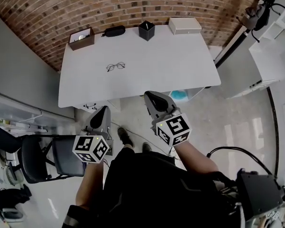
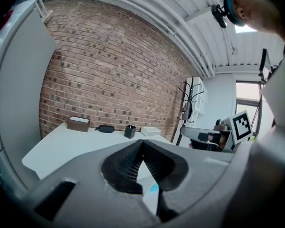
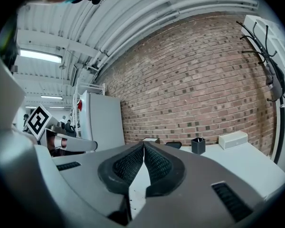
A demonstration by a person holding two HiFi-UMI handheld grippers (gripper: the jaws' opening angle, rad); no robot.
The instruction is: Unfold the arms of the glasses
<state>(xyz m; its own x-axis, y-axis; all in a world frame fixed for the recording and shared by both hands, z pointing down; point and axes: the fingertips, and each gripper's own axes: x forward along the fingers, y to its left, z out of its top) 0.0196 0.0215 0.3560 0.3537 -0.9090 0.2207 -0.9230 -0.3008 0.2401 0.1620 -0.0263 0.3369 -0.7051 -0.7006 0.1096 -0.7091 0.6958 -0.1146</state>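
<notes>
Hovering before table (image 1: pixel 180 63) | left gripper (image 1: pixel 102 109), right gripper (image 1: pixel 152 97): fingers pressed together | glasses (image 1: pixel 116 66) untouched

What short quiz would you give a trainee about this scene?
1. True or false: the glasses lie on the white table, touched by neither gripper.
2. The left gripper and right gripper have jaws: A) wide apart, B) together and empty, C) clamped on the glasses.
3. How many things line the table's far edge?
Key: 1 true; 2 B; 3 four: brown box, black case, black holder, white box.
</notes>
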